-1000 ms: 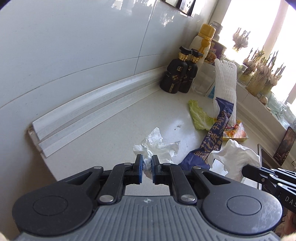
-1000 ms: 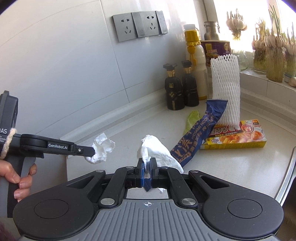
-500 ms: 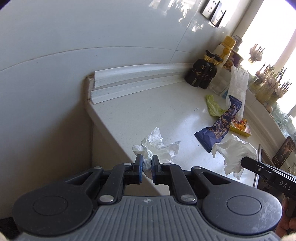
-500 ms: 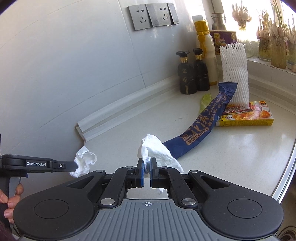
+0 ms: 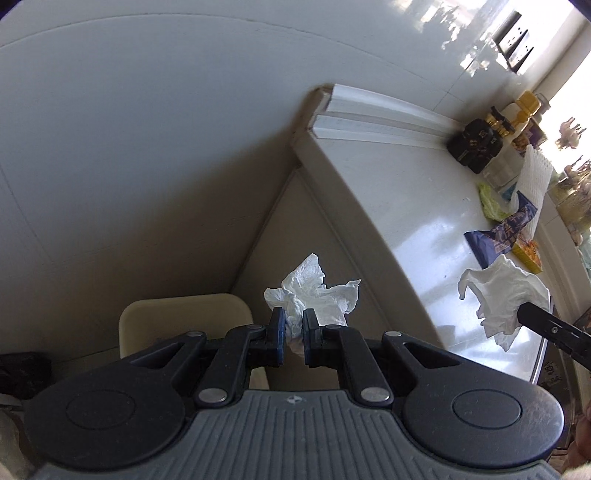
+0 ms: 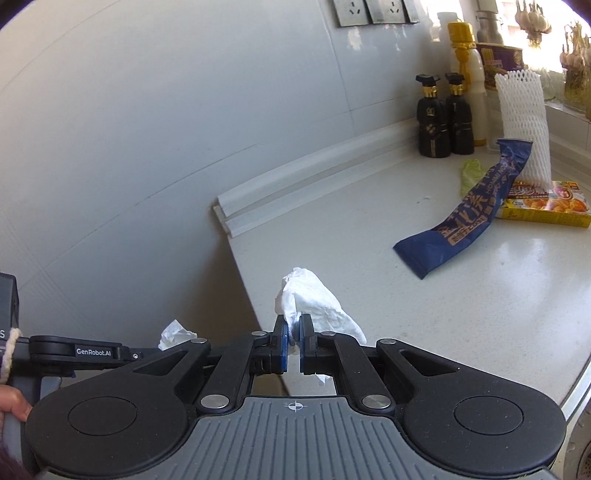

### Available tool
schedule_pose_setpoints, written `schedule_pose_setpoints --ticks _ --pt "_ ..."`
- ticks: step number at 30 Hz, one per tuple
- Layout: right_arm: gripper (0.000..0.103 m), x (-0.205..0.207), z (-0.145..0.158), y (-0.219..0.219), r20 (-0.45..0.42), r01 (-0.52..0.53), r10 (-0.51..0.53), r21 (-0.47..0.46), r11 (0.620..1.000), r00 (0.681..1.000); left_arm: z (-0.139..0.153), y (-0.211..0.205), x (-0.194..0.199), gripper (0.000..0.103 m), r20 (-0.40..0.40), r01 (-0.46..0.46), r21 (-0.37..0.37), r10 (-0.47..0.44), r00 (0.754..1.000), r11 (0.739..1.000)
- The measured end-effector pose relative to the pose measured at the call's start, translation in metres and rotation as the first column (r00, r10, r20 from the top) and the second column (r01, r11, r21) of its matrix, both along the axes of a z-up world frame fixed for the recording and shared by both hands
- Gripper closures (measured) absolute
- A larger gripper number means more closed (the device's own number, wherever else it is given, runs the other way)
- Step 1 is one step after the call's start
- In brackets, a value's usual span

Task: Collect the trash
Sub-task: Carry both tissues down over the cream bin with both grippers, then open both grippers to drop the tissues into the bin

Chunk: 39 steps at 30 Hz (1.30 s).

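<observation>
My left gripper [image 5: 293,328] is shut on a crumpled white tissue [image 5: 314,291] and holds it past the counter's left edge, above the floor gap beside a beige bin [image 5: 184,317]. My right gripper [image 6: 291,345] is shut on a second crumpled white tissue [image 6: 314,306], held over the counter's front left corner; that tissue also shows in the left wrist view [image 5: 502,295]. On the counter [image 6: 480,295] lie a blue snack wrapper [image 6: 469,218], a yellow food box [image 6: 546,203], a green scrap [image 6: 471,173] and a white foam net sleeve [image 6: 524,125].
Two dark bottles [image 6: 443,118] and a yellow-capped white bottle [image 6: 465,74] stand against the tiled wall at the back. Wall sockets [image 6: 373,11] are above. A black bag [image 5: 22,373] lies low on the left near the bin. Garlic and plants line the windowsill.
Both grippers have pulled back and to the left with their tissues. The left one has left the counter and now hangs beyond its edge, with the beige bin coming into view.
</observation>
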State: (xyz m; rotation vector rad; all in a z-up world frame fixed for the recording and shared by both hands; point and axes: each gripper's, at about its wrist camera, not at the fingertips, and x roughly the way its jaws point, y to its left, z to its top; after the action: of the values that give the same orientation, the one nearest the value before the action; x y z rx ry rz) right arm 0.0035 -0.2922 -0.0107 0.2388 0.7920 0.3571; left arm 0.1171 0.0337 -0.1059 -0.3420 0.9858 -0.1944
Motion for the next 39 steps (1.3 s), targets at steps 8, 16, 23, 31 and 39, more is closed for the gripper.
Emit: schedule_pose_setpoints --ticks 8,16,23,31,39 --pt "0.100 -0.012 -0.007 0.045 -0.034 -0.106 0.106 -0.011 0.994 0.994 -0.021 0.033 -0.025 0.094 -0.048 -0.057 0.030 0.058 0.997 0.998" --pt "0.100 -0.018 -0.039 0.099 -0.117 -0.235 0.229 -0.042 0.971 0.966 -0.056 0.053 -0.035 0.094 -0.132 -0.108 0.079 0.117 0.984 0.991" --pt "0.100 -0.008 -0.088 0.146 -0.226 -0.320 0.301 -0.053 0.946 0.927 -0.096 0.058 -0.024 0.094 -0.203 -0.111 0.124 0.135 0.970 0.986" --pt "0.100 0.017 -0.150 0.181 -0.350 -0.353 0.313 -0.053 0.934 0.883 -0.128 0.059 -0.009 0.094 -0.246 -0.066 0.192 0.113 0.963 0.979" --pt "0.099 0.042 -0.206 0.190 -0.462 -0.299 0.252 -0.029 0.954 0.850 -0.159 0.064 0.006 0.093 -0.329 0.001 0.259 0.087 0.940 0.966"
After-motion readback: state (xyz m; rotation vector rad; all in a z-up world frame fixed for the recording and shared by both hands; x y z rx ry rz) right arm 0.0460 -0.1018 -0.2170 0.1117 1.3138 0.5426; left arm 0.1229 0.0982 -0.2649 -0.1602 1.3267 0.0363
